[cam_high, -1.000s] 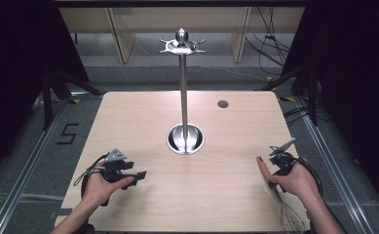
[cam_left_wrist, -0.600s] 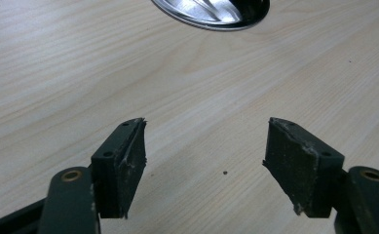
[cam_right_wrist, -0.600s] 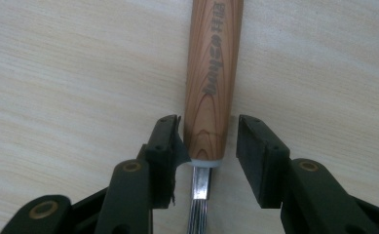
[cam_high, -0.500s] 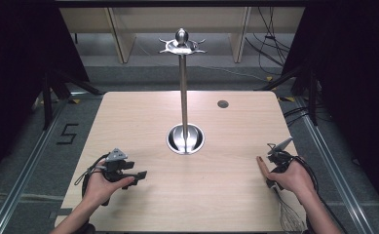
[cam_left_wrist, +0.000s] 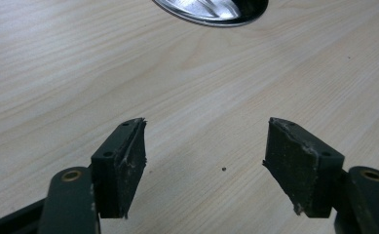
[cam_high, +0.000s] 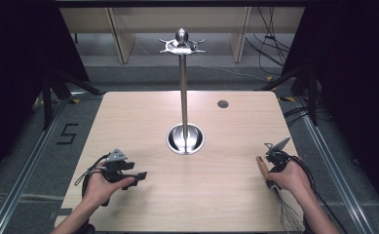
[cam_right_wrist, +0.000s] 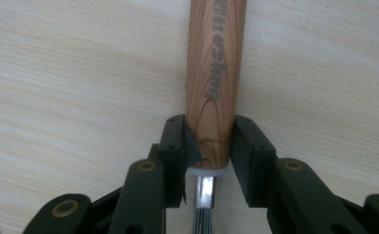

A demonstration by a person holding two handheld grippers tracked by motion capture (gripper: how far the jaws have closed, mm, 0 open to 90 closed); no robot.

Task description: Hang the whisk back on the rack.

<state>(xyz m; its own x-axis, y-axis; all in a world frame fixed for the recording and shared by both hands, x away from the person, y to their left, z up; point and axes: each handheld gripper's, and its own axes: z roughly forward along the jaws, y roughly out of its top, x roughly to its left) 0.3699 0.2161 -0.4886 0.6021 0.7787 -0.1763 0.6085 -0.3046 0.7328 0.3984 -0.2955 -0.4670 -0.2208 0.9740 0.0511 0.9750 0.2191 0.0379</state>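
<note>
A whisk lies at the table's front right; its wooden handle (cam_right_wrist: 216, 58) bears printed letters and its wire loops (cam_high: 290, 220) hang past the front edge. My right gripper (cam_right_wrist: 209, 134) is shut on the handle's lower end, just above the white collar. In the high view the right gripper (cam_high: 271, 160) sits in the person's hand near the right edge, the handle tip (cam_high: 260, 164) pointing away. My left gripper (cam_left_wrist: 204, 146) is open over bare wood, nothing between its jaws. It shows as the left gripper (cam_high: 139, 176) at the front left.
A tall metal stand (cam_high: 183, 92) rises from a round shiny base (cam_high: 185, 139) at the table's middle, with a hooked crown (cam_high: 181, 45) on top. The base's rim (cam_left_wrist: 211, 7) lies ahead of the left gripper. A dark round hole (cam_high: 222, 104) marks the wooden table (cam_high: 128, 122).
</note>
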